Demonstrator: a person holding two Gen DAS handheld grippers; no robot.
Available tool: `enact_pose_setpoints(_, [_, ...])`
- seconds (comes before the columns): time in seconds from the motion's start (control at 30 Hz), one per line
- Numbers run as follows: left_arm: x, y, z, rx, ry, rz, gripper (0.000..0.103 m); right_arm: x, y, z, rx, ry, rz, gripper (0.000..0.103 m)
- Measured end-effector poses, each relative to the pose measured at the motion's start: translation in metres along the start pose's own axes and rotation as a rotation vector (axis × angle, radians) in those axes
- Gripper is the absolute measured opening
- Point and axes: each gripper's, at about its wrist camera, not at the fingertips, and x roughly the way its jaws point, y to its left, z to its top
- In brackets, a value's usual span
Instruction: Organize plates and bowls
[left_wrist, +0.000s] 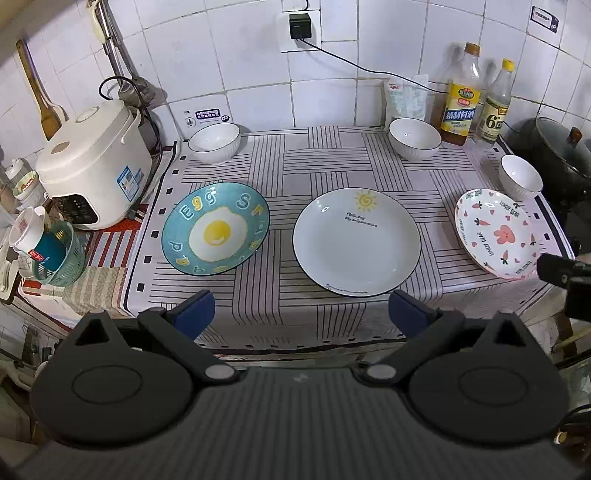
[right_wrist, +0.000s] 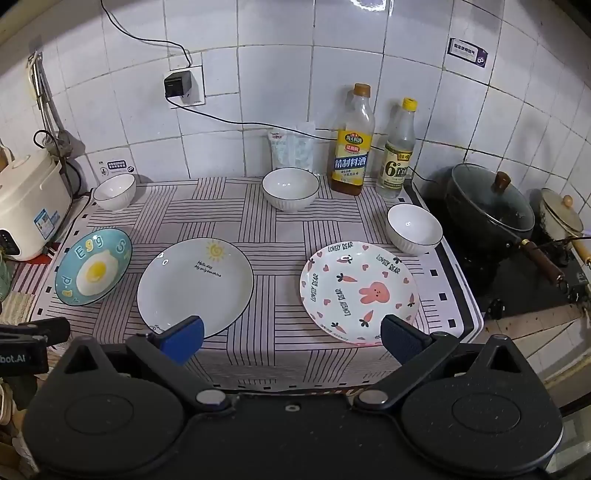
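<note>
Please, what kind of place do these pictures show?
Most likely a home kitchen counter. A rice cooker stands at one side, a lidded black wok sits on a stove at the other, and cooking-wine and vinegar bottles stand against the tiled wall.

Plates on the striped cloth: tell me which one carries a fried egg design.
The teal round plate at the left end of the row, beside the white rice cooker. The middle white plate shows a sun; the right white plate shows a pink bunny.

White rice cooker (left_wrist: 94, 166) at left, striped tablecloth (left_wrist: 295, 162), two seasoning bottles (right_wrist: 352, 142) against tiled wall, lidded black wok (right_wrist: 487, 205) at right, wall plug (right_wrist: 178, 84), green basket (left_wrist: 61, 254).
</note>
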Motion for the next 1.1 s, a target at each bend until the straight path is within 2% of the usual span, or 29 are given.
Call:
enact_pose_setpoints(0.47, [0.011,0.019,0.004,-0.049,0.0,0.02,0.103,0.005,0.001,0.001,-0.009,-0.007,-0.008,0.103])
enact_pose_setpoints(0.83, [-0.004,0.013,-0.003,-0.022,-0.062,-0.011,0.103,0.005,0.008,0.002,-0.025,-0.025,-0.006,0.103])
enact_pose_setpoints(1.1, [-0.002,0.013,-0.006,-0.022,-0.063,-0.023,0.103,0.004,0.011,0.0,-0.042,-0.051,-0.008,0.103])
